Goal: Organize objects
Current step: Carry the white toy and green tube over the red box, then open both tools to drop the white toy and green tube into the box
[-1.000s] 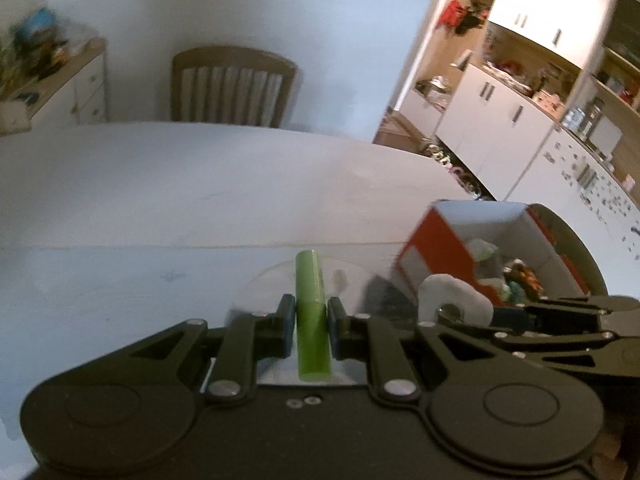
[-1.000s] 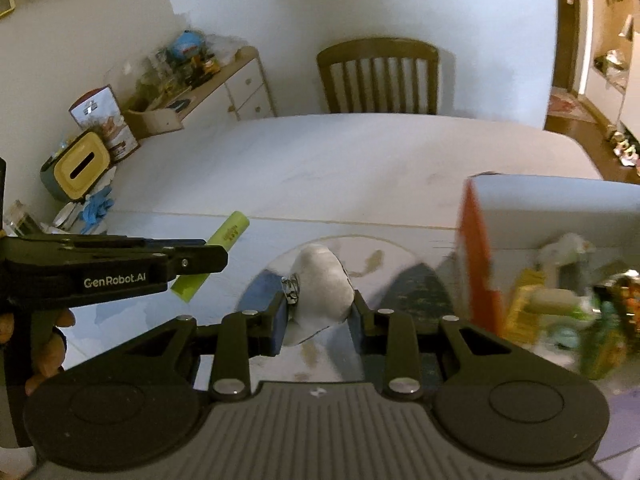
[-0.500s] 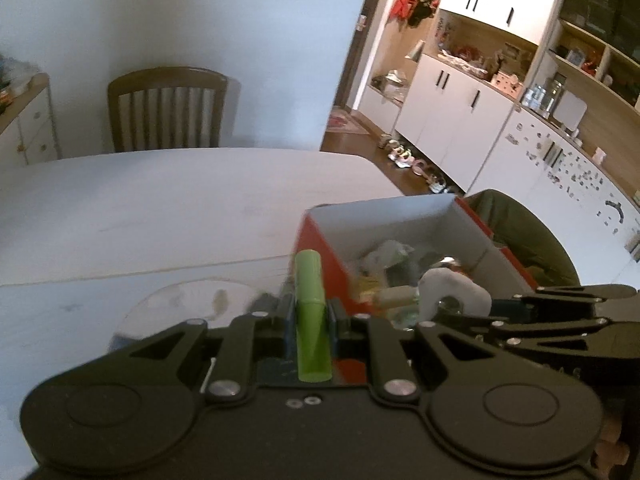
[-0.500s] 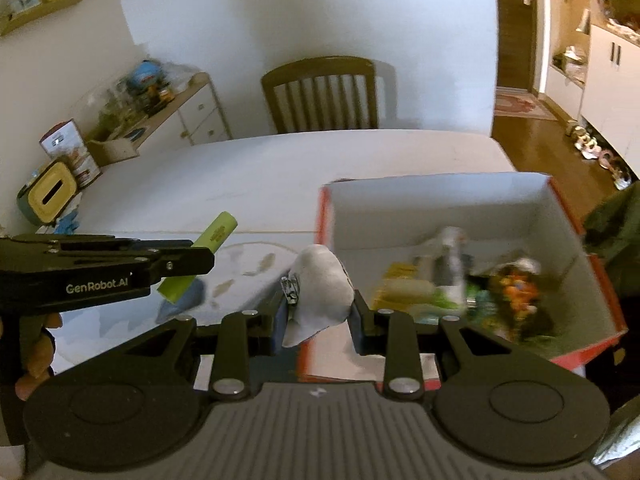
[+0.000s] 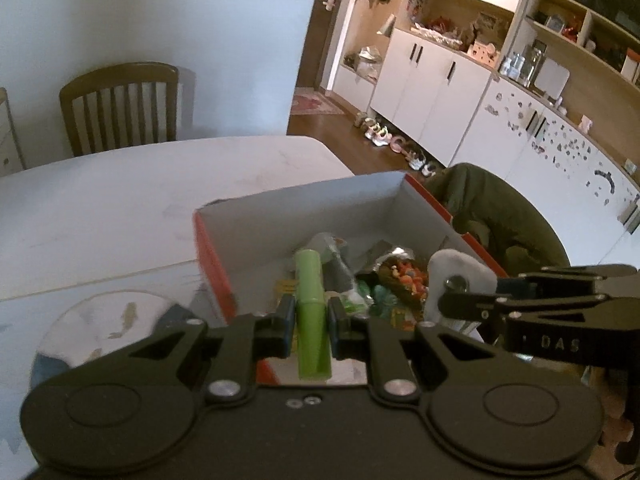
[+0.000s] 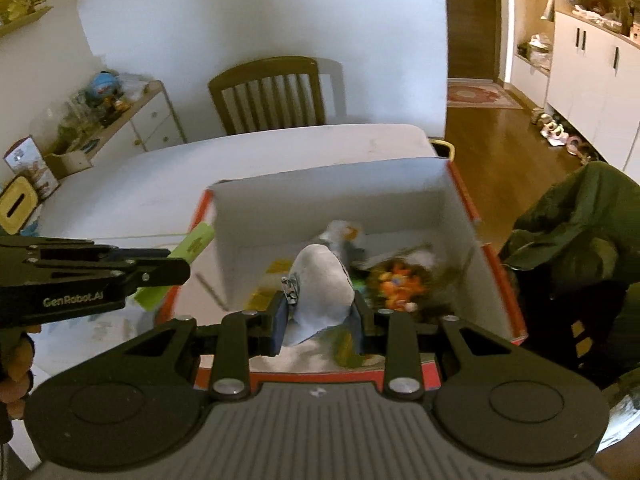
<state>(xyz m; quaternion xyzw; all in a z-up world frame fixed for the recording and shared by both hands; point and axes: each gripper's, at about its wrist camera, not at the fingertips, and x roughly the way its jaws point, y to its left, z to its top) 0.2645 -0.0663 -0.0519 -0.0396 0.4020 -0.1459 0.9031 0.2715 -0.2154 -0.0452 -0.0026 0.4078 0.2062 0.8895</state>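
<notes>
White worktop (image 5: 120, 208) holds a box (image 6: 224, 248) at its right edge; left hand-held gripper (image 5: 311, 320) squeezes a green tube (image 5: 310, 304), right hand-held gripper (image 6: 318, 316) a white pouch (image 6: 320, 292); letting go early could drop the tube outside

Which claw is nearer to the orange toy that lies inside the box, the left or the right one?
The right. The right claw, shut on the white pouch, hangs over the box beside the orange toy. The left claw, holding the green tube, is at the box's left wall.

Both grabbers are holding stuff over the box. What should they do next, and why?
Probably open the right gripper first: its white pouch hangs over the red box, above the toys inside. The left gripper holds the green tube nearer the box's left wall, so nudge it inward before dropping.
</notes>
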